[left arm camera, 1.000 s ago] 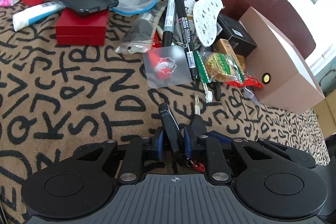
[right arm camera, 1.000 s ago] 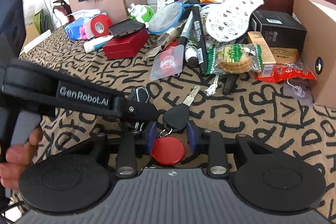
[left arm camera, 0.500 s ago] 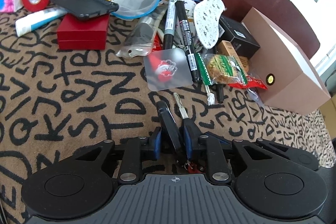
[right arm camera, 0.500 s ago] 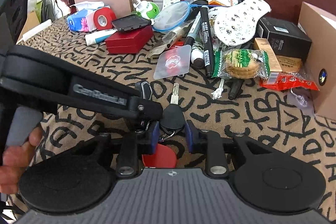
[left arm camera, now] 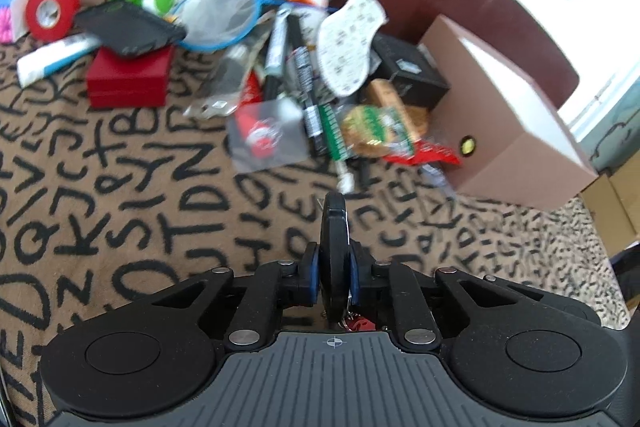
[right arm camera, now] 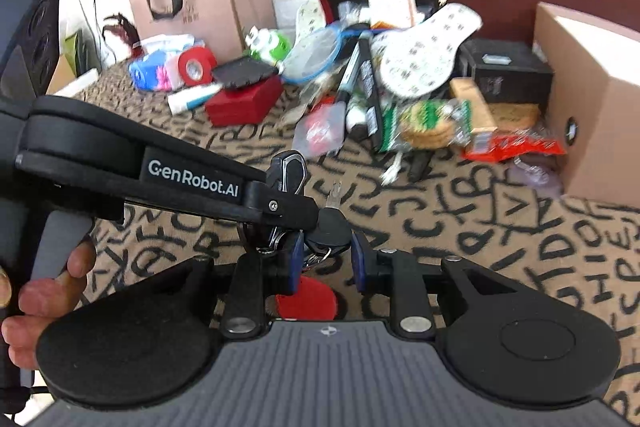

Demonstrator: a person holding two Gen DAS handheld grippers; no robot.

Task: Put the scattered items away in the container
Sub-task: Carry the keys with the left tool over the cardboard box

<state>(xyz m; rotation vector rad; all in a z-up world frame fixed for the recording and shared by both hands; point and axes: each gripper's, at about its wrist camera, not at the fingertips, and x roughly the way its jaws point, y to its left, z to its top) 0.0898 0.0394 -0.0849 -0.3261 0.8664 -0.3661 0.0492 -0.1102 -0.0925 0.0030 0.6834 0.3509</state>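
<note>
Black key fob (left arm camera: 334,247) now stands edge-up between the pads of the left tongs (left arm camera: 332,269), which have just snapped fully shut on it; a moment ago they held it slack and tilted. Its bunch comes along: the key (right arm camera: 332,223) and red tag (right arm camera: 308,301) hang off the letter-print cloth (left arm camera: 120,187), where earlier they lay on it. The right tongs (right arm camera: 324,261) are a little apart, astride the key head, pads seemingly not pressing; they have crept narrower. So the grasp looks made, and I judge the carry to the box (left arm camera: 500,115) can start.

Room: bare cloth lies ahead and toward the box's near corner. The clutter pile (left arm camera: 320,75) crowds the box's left wall, so a path over the pile is riskier than one around it. The box's opening is not visible from here.
</note>
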